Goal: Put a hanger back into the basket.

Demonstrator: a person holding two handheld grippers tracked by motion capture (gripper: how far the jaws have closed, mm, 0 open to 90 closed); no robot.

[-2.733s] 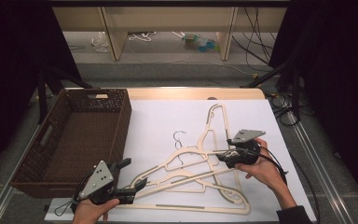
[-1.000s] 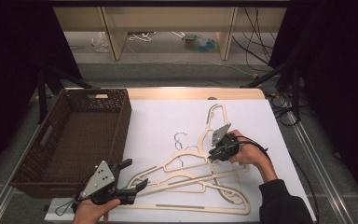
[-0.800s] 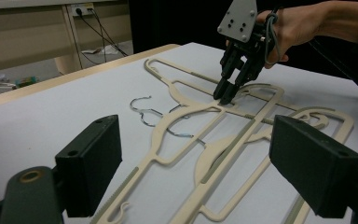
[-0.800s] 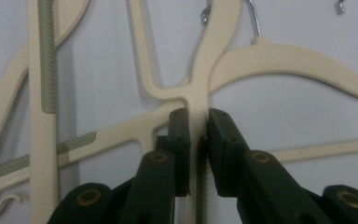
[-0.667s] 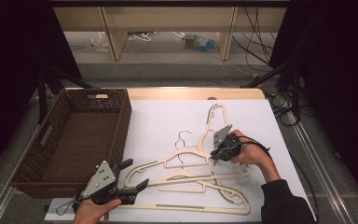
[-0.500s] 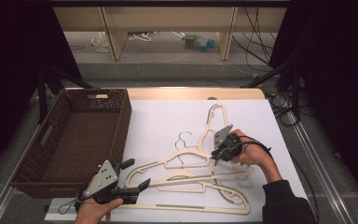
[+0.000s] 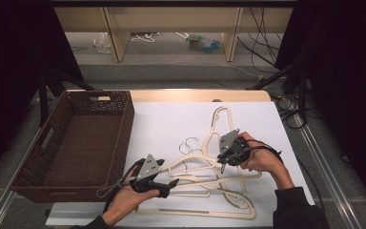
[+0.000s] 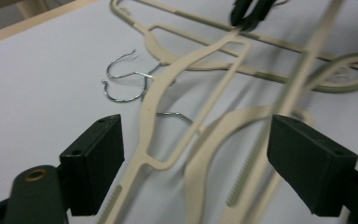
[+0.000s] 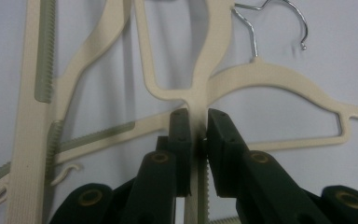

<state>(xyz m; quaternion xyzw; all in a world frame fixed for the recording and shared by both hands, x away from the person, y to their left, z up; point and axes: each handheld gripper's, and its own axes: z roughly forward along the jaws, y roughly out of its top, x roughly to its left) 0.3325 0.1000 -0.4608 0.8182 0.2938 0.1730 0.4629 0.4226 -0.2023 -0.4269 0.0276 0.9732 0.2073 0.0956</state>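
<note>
Several cream plastic hangers point(image 7: 205, 188) with wire hooks point(image 7: 190, 143) lie tangled on the white table sheet point(image 7: 171, 119). My right gripper point(image 7: 223, 164) points down at the pile. In the right gripper view its jaws point(image 9: 198, 119) have just been closing and are shut on a thin arm of one hanger point(image 9: 214, 56), just below its fork. My left gripper point(image 7: 171, 183) is low at the pile's left end. It is open wide point(image 8: 203, 168), its pads point(image 8: 93, 163) straddling two hanger arms point(image 8: 168, 107) without touching them. The right gripper's tips point(image 8: 251, 11) pinch that hanger farther off.
A dark brown wicker basket point(image 7: 126, 133) stands on the left of the table beside the sheet, with nothing in it. Beyond the table are wooden shelf legs point(image 7: 114, 33) and loose cables point(image 7: 267, 43) on the floor. A metal rail point(image 7: 324, 157) runs along the right side.
My left gripper has slid right, from the table's front left corner to the ends of the hangers. The right gripper has risen slightly, still pinching the hanger arm.
</note>
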